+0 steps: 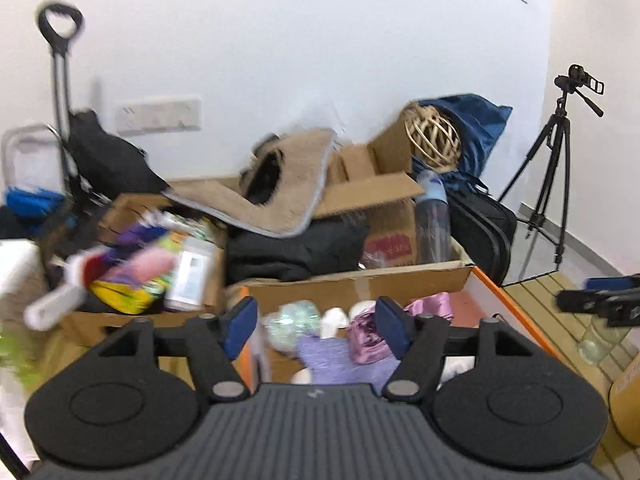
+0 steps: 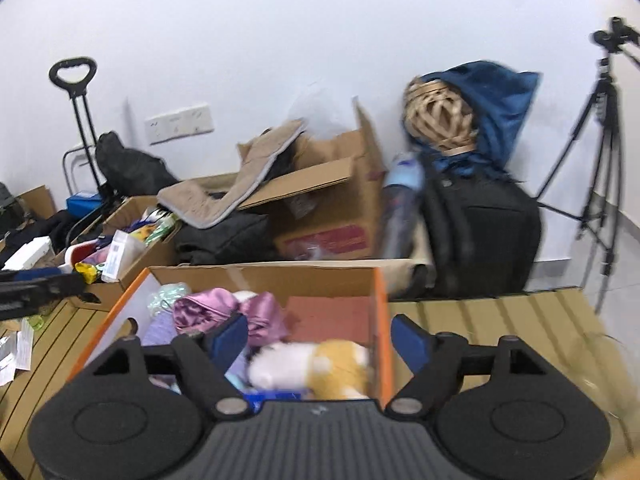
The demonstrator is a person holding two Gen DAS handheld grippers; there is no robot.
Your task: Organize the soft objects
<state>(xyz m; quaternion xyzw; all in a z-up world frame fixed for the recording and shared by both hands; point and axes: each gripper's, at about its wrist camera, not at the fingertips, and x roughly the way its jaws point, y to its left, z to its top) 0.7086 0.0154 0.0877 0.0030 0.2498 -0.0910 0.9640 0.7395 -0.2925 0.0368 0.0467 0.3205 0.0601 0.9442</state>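
The soft objects lie heaped in the orange-edged cardboard box (image 2: 380, 320): a white-and-yellow plush toy (image 2: 316, 364) against the right wall, crumpled pink satin cloth (image 2: 224, 312) and a lilac knitted piece (image 1: 340, 360) toward the left.

The plush lies with its long axis across the box, white end left, yellow end right, just below and ahead of the right gripper (image 2: 320, 340), whose jaws stand wide apart and hold nothing; its right finger sits outside the box wall.

The left gripper (image 1: 316, 328) hangs over the pink and lilac end, also wide open and empty.

Judging by this, the right hand is nearer the plush, the left nearer the cloths. Behind stands a clutter of other cardboard boxes (image 1: 360, 200).
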